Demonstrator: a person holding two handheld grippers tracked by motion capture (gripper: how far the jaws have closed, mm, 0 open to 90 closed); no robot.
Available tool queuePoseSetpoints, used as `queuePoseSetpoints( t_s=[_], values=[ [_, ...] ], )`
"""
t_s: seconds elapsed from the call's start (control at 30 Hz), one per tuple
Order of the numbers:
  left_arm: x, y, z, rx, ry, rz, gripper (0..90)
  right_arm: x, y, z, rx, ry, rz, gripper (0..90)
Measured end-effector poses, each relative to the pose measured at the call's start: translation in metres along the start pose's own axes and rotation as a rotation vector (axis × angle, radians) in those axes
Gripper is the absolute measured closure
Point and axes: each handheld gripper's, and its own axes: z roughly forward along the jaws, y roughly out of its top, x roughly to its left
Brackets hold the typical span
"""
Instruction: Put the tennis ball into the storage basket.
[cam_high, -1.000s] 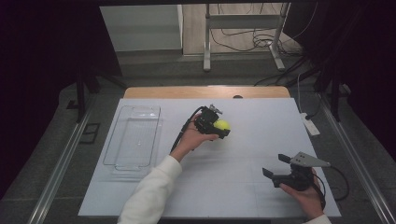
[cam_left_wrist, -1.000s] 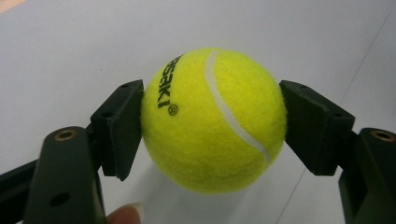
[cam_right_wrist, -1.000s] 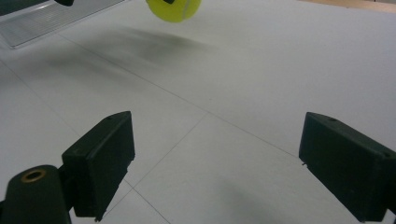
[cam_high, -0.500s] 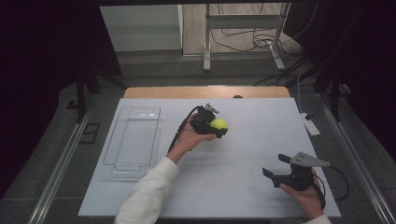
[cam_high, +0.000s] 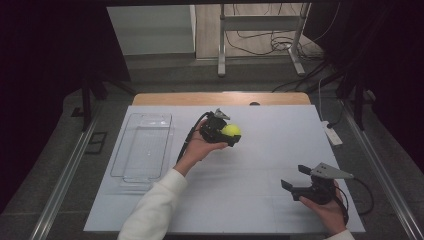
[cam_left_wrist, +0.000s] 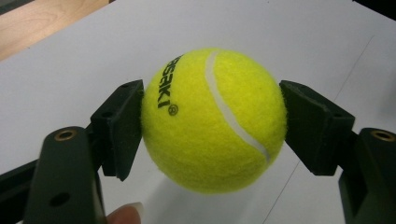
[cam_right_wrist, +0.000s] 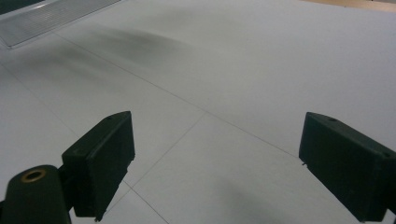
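Left claw (cam_high: 231, 136) clamped on a fuzzy yellow-green tennis ball (cam_high: 231, 131), one black pad pressed against each side of it; in the left gripper view the same ball (cam_left_wrist: 214, 120) hangs clear of the white counter sheet (cam_left_wrist: 289, 42), a shadow under it, black brand lettering and a white seam turned toward the camera. From above, ball and claw sit over the middle of the white-covered counter (cam_high: 260, 175), toward its far half. Right claw (cam_high: 295, 178) rests near the front right of the counter, jaws spread wide with nothing between them; the right gripper view looks past its two pads onto bare white sheet. Step in hand, as judged: the carry, ball lifted and gripped, not yet delivered. A clear rectangular plastic tray (cam_high: 131, 159) lies to the left of the ball, well apart from it, long side running front to back, and appears empty. If the tray is the goal, the next move calls for swinging the left hand leftward over the tray's rim, keeping the squeeze steady, lowering the ball inside the walls before letting go, since a round ball released high would bounce or roll. A far corner of the tray (cam_right_wrist: 51, 18) appears at the upper left of the right gripper view.
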Motion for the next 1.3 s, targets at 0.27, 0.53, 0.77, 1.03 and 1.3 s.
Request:
queuePoseSetpoints(
  t_s=[0.27, 0.53, 0.77, 1.03, 1.3],
  values=[
    [0.000, 0.001, -0.006, -0.014, 0.005, 0.002, 27.0, 0.000, 0.000, 0.000, -0.001, -0.001, 0.000, 11.1],
    [0.000, 0.001, -0.013, -0.033, 0.012, -0.001, 27.0, 0.000, 0.000, 0.000, 0.000, -0.001, -0.001, 11.1],
    [0.000, 0.000, -0.018, -0.042, 0.011, 0.001, 27.0, 0.000, 0.000, 0.000, -0.002, 0.000, 0.000, 11.1],
    [0.001, 0.000, -0.024, -0.062, 0.015, -0.002, 27.0, 0.000, 0.000, 0.000, 0.001, -0.001, -0.001, 11.1],
    [0.006, -0.001, -0.030, -0.079, 0.021, -0.013, 27.0, 0.000, 0.000, 0.000, 0.001, -0.002, 0.000, 11.1]
  ],
)
